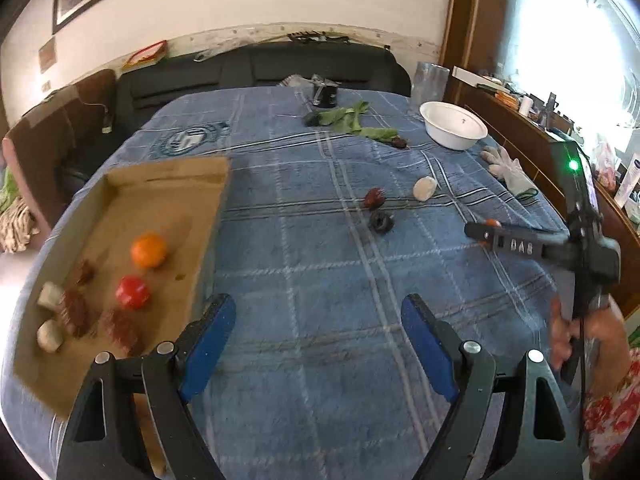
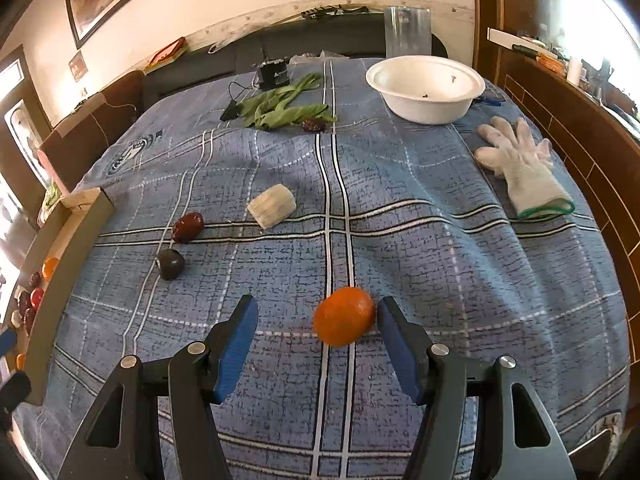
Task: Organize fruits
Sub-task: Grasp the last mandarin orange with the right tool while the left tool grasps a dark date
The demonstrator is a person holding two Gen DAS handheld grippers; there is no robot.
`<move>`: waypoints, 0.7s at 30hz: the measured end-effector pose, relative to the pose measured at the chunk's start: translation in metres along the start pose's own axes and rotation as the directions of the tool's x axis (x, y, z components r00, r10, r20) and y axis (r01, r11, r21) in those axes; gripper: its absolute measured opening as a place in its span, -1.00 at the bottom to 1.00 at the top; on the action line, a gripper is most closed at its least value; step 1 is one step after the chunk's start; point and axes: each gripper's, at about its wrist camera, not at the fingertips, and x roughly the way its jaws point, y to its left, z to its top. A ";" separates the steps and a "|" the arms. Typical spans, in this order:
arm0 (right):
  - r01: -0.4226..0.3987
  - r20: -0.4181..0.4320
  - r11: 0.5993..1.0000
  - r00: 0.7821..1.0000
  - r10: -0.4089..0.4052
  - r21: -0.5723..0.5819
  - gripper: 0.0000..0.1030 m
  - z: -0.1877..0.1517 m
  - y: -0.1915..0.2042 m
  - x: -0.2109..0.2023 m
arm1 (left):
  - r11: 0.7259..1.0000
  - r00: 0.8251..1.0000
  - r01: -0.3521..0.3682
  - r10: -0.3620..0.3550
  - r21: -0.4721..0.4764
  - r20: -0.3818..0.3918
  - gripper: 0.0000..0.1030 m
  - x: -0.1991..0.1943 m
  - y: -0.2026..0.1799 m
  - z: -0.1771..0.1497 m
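An orange (image 2: 344, 316) lies on the blue checked cloth (image 2: 400, 240) between the fingers of my right gripper (image 2: 316, 308). It touches the right pad, the left pad stands well clear, and the gripper is open. My left gripper (image 1: 320, 320) hangs open and empty over the cloth, just right of a cardboard tray (image 1: 168, 184). The tray holds an orange (image 1: 148, 249), a red fruit (image 1: 133, 291), several spiky red fruits (image 1: 74, 312) and two white pieces (image 1: 50, 336). In the left wrist view my right gripper (image 1: 486, 234) shows at the right, held by a hand (image 1: 568, 332).
Mid-cloth lie a dark red fruit (image 2: 188, 227), a blackish fruit (image 2: 170, 264) and a white chunk (image 2: 272, 210). Farther back are green leaves (image 2: 284, 110) with a small dark fruit (image 2: 313, 125), a white bowl (image 2: 426, 88), a clear jar (image 2: 407, 32) and a black device (image 2: 274, 74). A white glove (image 2: 520, 168) lies right.
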 end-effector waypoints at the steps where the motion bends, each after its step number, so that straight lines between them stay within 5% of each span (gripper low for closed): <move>1: 0.001 0.001 1.000 1.000 -0.001 0.001 0.28 -0.001 -0.001 0.001 | 1.000 1.000 0.010 -0.010 0.002 -0.006 0.63 0.007 -0.004 0.005; 7: 0.004 0.006 1.000 1.000 -0.004 0.008 -0.29 -0.004 -0.007 0.006 | 0.996 0.997 0.078 -0.077 0.031 -0.032 0.44 0.054 -0.029 0.031; 12: 0.000 0.018 1.000 1.000 0.000 0.007 -0.31 -0.006 -0.009 0.006 | 0.995 0.994 0.090 -0.087 0.046 -0.065 0.13 0.094 -0.042 0.047; 17: 0.017 0.026 1.000 1.000 -0.016 -0.015 -0.31 -0.008 -0.005 0.005 | 0.994 0.993 0.098 -0.095 0.042 -0.071 0.08 0.117 -0.046 0.056; 21: 0.017 0.027 1.000 1.000 -0.017 -0.017 -0.31 -0.008 -0.004 0.005 | 0.991 0.987 0.127 -0.122 0.041 -0.107 -0.31 0.129 -0.046 0.052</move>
